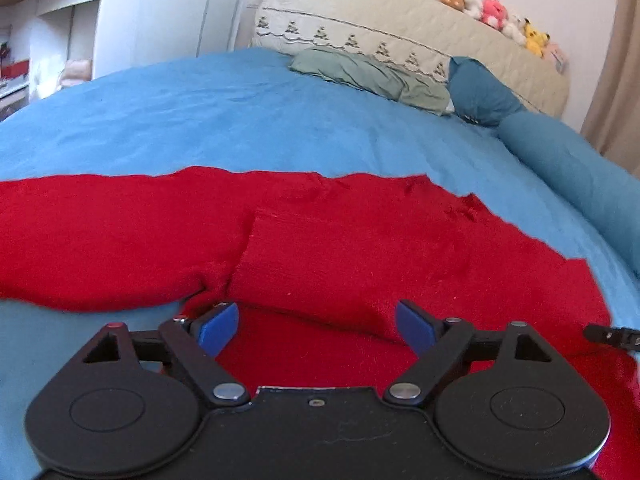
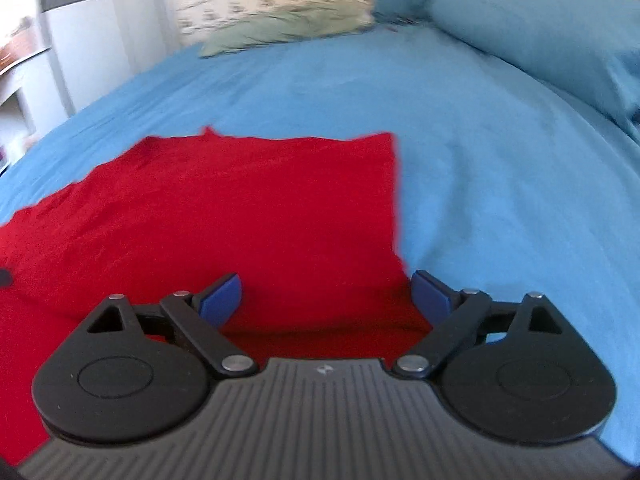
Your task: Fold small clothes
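Note:
A red knit garment (image 1: 320, 248) lies spread on the blue bed sheet (image 1: 200, 120). One sleeve stretches to the left and a part is folded over its middle. My left gripper (image 1: 316, 330) is open and empty, low over the garment's near edge beside the sleeve's armpit. In the right wrist view the garment (image 2: 240, 216) shows a straight right edge. My right gripper (image 2: 326, 300) is open and empty, straddling the garment's near right corner. The tip of the right gripper shows at the right edge of the left wrist view (image 1: 612, 336).
A green cloth (image 1: 372, 76) and blue pillows (image 1: 560, 160) lie at the head of the bed by a quilted beige headboard (image 1: 400, 28) topped with plush toys (image 1: 496, 16). White shelves (image 1: 72, 32) stand at the left. Bare blue sheet (image 2: 500, 184) lies right of the garment.

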Tool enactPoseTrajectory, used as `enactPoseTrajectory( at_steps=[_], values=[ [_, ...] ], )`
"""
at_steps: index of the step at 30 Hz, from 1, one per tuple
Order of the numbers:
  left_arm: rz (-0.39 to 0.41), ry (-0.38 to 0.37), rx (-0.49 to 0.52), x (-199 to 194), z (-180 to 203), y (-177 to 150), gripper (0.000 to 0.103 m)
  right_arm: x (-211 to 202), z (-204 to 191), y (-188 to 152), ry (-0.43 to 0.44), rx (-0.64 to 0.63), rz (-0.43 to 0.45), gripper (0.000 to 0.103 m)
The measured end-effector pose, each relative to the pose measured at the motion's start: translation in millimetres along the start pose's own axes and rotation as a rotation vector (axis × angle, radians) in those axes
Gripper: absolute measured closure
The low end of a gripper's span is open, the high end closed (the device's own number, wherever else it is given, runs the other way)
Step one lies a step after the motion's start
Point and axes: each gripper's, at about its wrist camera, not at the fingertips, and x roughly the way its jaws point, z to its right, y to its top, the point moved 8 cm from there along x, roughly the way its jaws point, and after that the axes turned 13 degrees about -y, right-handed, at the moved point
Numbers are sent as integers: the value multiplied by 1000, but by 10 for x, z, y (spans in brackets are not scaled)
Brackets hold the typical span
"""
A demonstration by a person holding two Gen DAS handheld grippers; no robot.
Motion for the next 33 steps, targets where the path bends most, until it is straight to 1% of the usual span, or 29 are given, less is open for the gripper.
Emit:
enactPoseTrajectory(
  at_steps=[2,4,6,8,10,12,14,16,19,21,23,24,26,27,29,31,33],
  values=[
    [19,3,-21,-178,-43,58,14,-143,43,33,6,15,9,0],
    [47,53,-11,-455,-107,160,13,-416,17,94,35,-11,63,0],
    [87,100,-1,-738,-191,282,8,-675,-56,131,46,-55,92,0],
    [132,130,-3,-1003,-287,394,1,-904,-145,155,76,-76,92,0],
    [168,143,-10,-1271,-415,509,0,-1098,-268,150,119,-86,77,0],
    [180,157,-30,-1485,-581,583,0,-1234,-445,155,165,-91,64,0],
    [190,189,-58,-1663,-802,602,0,-1323,-619,110,203,-115,54,0],
    [198,230,-95,-1835,-1065,567,0,-1356,-823,72,208,-149,48,0],
    [216,258,-181,-2051,-1489,454,0,-1374,-1068,-31,231,-169,31,0],
    [221,298,-236,-2137,-1798,361,4,-1379,-1174,-105,235,-173,20,0],
    [213,324,-281,-2177,-2070,306,18,-1361,-1295,-162,235,-181,15,0],
    [208,327,-302,-2208,-2191,280,21,-1313,-1358,-165,233,-186,13,0],
    [199,331,-350,-2172,-2394,218,33,-1268,-1435,-189,224,-195,11,0],
    [191,330,-377,-2135,-2498,175,36,-1243,-1461,-202,221,-199,8,0],
    [187,333,-410,-2098,-2643,133,46,-1206,-1499,-222,217,-199,2,0],
    [200,335,-419,-2055,-2758,129,50,-1157,-1520,-242,212,-200,-4,0],
    [207,346,-402,-2015,-2789,179,54,-1114,-1516,-248,204,-203,-5,0]
  ],
)
